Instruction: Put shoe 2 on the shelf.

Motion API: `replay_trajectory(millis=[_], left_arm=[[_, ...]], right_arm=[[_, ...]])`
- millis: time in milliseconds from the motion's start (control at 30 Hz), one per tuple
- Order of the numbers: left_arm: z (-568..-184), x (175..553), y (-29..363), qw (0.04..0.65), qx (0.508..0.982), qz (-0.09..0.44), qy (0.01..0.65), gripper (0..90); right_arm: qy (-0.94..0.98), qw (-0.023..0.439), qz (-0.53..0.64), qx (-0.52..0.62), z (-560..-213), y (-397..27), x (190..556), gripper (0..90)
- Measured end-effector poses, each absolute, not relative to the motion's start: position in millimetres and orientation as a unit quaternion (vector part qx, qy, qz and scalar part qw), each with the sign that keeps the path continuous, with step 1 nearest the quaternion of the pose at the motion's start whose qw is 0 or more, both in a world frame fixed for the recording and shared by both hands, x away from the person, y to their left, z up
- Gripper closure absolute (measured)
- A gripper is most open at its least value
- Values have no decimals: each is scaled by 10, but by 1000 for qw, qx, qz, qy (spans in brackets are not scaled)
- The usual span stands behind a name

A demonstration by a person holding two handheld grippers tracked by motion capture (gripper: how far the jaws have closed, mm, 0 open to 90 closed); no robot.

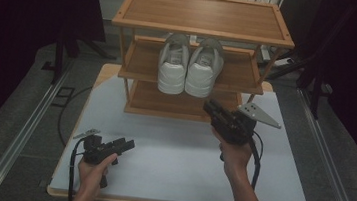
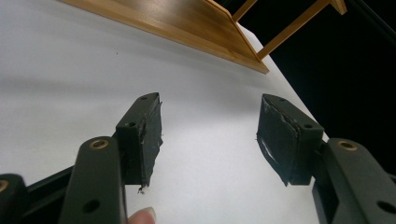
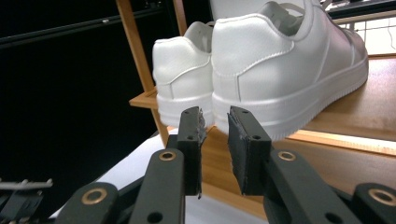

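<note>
Right gripper (image 3: 215, 126): jaws narrowly apart, empty, white shoes (image 3: 280, 70) just ahead on rack (image 1: 197, 67). Left gripper (image 2: 210, 135): jaws wide apart over table (image 2: 70, 84).

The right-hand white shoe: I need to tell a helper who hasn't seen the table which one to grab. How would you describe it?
Find the wooden three-tier rack at the table's far edge. On its middle shelf two white sneakers sit side by side, heels overhanging toward the person. The right-hand shoe is the one nearer the right gripper.
</note>
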State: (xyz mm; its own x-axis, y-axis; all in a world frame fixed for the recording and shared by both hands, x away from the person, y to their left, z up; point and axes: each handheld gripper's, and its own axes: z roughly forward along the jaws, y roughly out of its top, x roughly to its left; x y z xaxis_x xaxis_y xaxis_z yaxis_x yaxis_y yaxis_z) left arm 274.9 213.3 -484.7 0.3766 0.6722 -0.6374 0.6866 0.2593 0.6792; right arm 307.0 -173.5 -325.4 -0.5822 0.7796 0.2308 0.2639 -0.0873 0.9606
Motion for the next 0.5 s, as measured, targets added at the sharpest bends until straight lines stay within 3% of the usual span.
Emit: replay_trajectory(millis=[500], left_arm=[[-4879, 2761, 2120, 561, 609, -10, 560, 403]], right_arm=[[655, 199, 603, 410, -3827, -2000, 2671, 684]])
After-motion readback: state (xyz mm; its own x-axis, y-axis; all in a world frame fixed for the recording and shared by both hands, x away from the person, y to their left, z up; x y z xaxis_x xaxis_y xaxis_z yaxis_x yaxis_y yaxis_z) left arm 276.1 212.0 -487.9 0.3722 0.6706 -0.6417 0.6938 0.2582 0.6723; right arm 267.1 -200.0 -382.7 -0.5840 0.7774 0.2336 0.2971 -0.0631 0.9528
